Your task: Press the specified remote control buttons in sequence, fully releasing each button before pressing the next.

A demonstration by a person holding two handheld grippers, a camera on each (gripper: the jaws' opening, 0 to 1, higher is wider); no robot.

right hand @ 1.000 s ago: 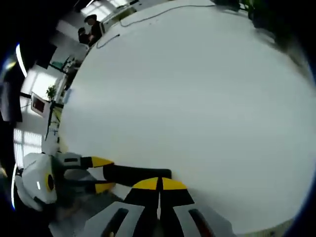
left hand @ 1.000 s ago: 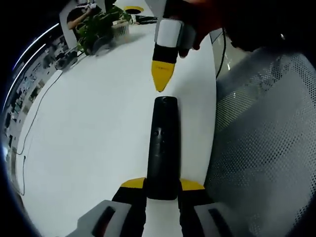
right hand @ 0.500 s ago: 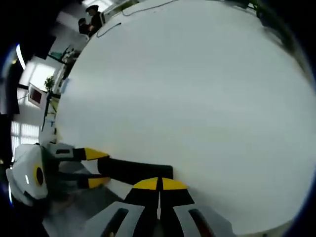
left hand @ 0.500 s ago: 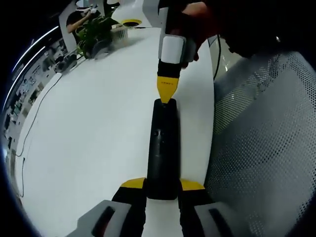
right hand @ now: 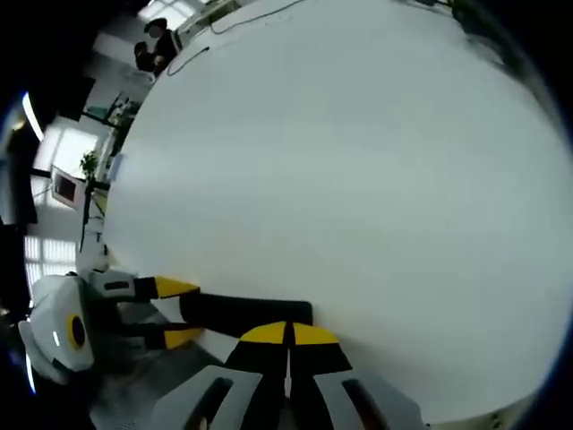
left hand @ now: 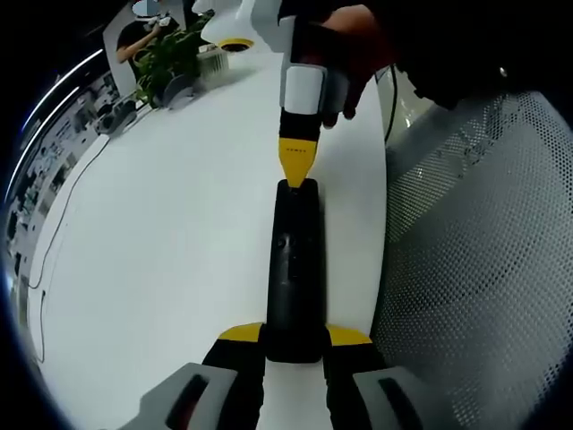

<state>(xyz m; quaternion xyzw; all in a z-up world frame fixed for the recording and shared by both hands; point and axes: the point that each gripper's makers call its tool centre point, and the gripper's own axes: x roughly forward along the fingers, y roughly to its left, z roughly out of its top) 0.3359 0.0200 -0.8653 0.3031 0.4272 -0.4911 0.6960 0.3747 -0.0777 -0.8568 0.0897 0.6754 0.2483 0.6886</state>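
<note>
Left gripper [left hand: 295,345] clamps remote [left hand: 295,269].

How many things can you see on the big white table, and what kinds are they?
Slim black remote controls: 1
Leafy green potted plants: 1
Thin dark cables: 1
Yellow-tipped grippers working at the remote: 2, the left gripper and the right gripper
Total: 5

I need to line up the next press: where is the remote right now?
In the left gripper view the remote lies on the white table, its near end between the left gripper jaws, the right gripper tip at its far end.
</note>
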